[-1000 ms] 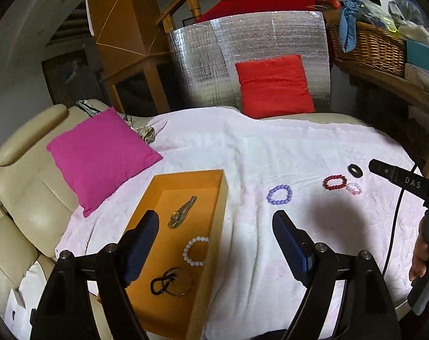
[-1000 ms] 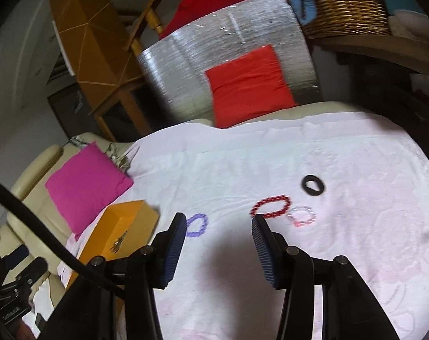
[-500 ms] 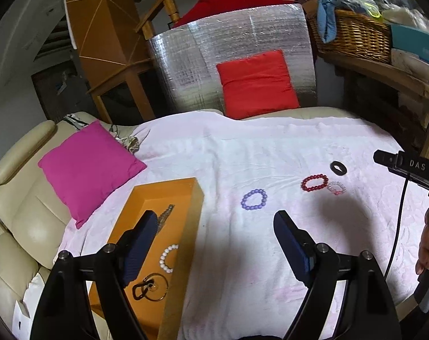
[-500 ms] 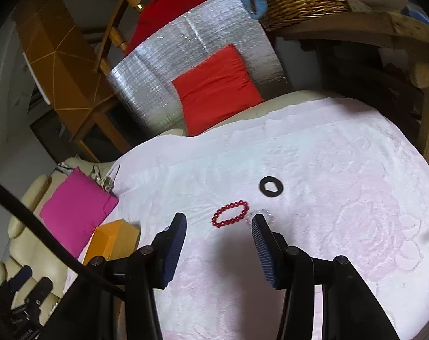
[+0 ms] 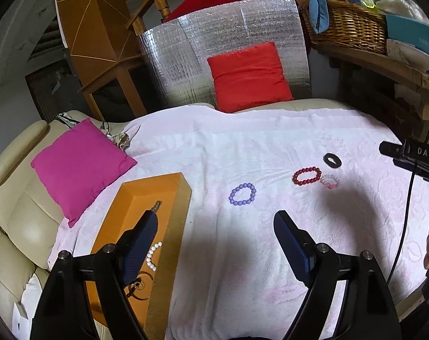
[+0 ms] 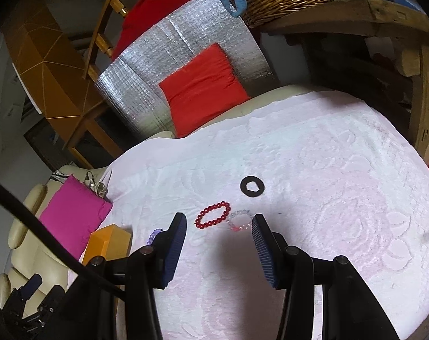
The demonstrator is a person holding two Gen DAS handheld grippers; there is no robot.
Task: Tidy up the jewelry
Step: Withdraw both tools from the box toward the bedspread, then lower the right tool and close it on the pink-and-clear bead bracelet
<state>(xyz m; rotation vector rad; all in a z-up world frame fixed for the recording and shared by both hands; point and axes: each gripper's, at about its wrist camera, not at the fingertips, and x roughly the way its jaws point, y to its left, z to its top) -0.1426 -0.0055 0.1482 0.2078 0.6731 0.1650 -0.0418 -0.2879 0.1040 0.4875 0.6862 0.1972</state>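
The right gripper [image 6: 218, 232] points down at a slant over the white blanket [image 6: 313, 198], its jaws partly apart and holding nothing; the red bead bracelet [image 6: 213, 215] and the pale pink bracelet [image 6: 240, 220] lie just beyond its fingertips at twelve o'clock, touching each other, with the black ring [image 6: 252, 186] farther out toward one o'clock. The left gripper [image 5: 214, 226] is tilted down likewise, jaws wide apart and empty, its left finger over the orange box [image 5: 183, 198]. The purple bracelet [image 5: 242, 194] lies at twelve o'clock from it on the blanket. Inside the box, partly hidden, are a white bead bracelet [image 5: 153, 255] and a metal clip [image 5: 157, 205]. A pink cushion [image 5: 81, 164] rests at ten o'clock.
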